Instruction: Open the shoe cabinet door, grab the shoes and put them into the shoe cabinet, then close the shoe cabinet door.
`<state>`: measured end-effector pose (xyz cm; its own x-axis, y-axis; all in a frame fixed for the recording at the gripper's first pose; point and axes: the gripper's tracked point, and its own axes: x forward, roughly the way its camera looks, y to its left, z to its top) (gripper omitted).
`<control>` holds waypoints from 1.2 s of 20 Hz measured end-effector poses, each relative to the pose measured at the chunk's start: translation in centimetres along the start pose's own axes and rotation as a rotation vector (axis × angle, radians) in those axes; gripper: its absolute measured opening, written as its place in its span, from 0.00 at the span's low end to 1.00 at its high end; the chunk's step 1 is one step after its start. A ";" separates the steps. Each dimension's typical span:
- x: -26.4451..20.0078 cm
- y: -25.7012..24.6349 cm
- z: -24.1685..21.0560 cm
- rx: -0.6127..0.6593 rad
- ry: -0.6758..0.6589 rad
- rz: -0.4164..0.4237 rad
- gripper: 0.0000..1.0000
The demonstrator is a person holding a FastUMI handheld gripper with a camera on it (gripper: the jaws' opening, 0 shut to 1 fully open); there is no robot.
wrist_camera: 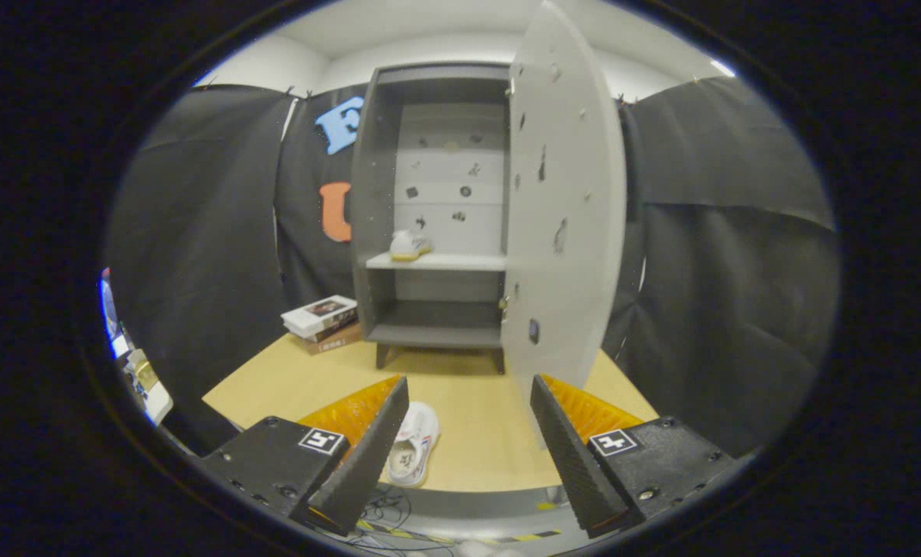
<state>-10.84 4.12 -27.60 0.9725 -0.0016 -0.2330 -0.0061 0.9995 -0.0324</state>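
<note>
Now, tool [469, 422] open, shoe [414, 445] btwn fingers

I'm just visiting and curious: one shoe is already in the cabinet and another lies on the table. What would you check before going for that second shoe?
1. Cabinet door swung open: ok.
2. Gripper fingers apart and empty: ok.
3. Second shoe within easy approach: ok, it lies on the table just ahead, beside one finger rather than centred between the two.
4. Room on the shelf beside the first shoe: ok, the stretch toward the door looks free.
5. Path from shoe to shelf: ok, though the open door's edge stands close to it.
6. Shoe's firmness for gripping: cannot tell.
</note>
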 end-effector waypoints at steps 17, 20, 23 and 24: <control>16.0 11.4 -18.2 -0.013 0.339 0.073 1.00; 18.1 11.1 -19.0 0.000 0.370 0.042 1.00; 20.4 11.3 -18.8 -0.015 0.363 0.044 1.00; 21.2 11.5 -18.6 -0.008 0.354 0.050 1.00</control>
<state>5.36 14.97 -50.99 0.8297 0.0344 -0.5572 -0.0548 0.9983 -0.0200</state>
